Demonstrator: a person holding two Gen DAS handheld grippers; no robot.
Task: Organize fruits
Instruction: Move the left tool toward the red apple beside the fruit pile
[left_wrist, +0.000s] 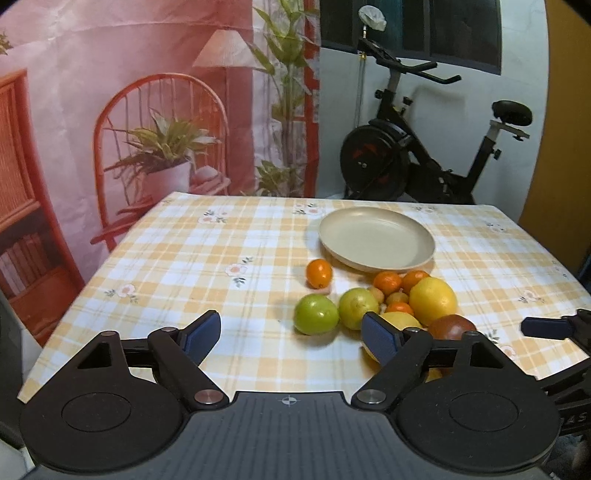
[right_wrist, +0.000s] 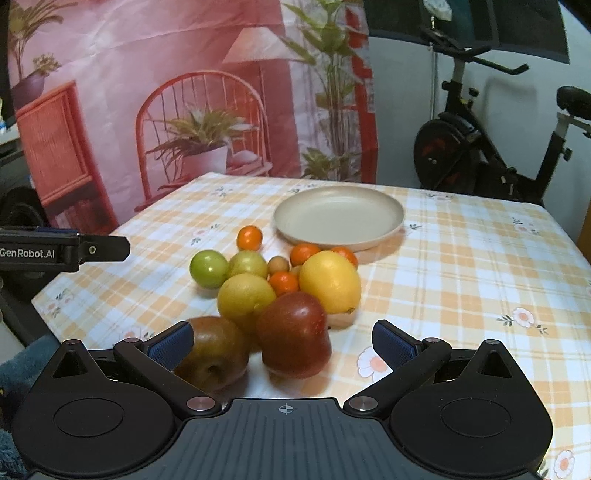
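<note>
A pile of fruit lies on the checked tablecloth in front of an empty beige plate (left_wrist: 376, 236) (right_wrist: 338, 216). It holds a green fruit (left_wrist: 316, 314) (right_wrist: 208, 268), a big yellow lemon (left_wrist: 433, 300) (right_wrist: 330, 282), a red apple (right_wrist: 295, 332), a brownish apple (right_wrist: 214, 350) and several small oranges. One small orange (left_wrist: 319, 273) sits apart, left of the plate. My left gripper (left_wrist: 291, 334) is open just short of the green fruit, nothing between its fingers. My right gripper (right_wrist: 282, 341) is open, and the red apple sits between its pads without touching them.
An exercise bike (left_wrist: 424, 147) stands behind the table's far right corner. A printed backdrop (left_wrist: 147, 110) hangs behind the far left. The table's left edge (left_wrist: 92, 280) runs close to my left gripper. Bare cloth (right_wrist: 461, 295) stretches to the right of the pile.
</note>
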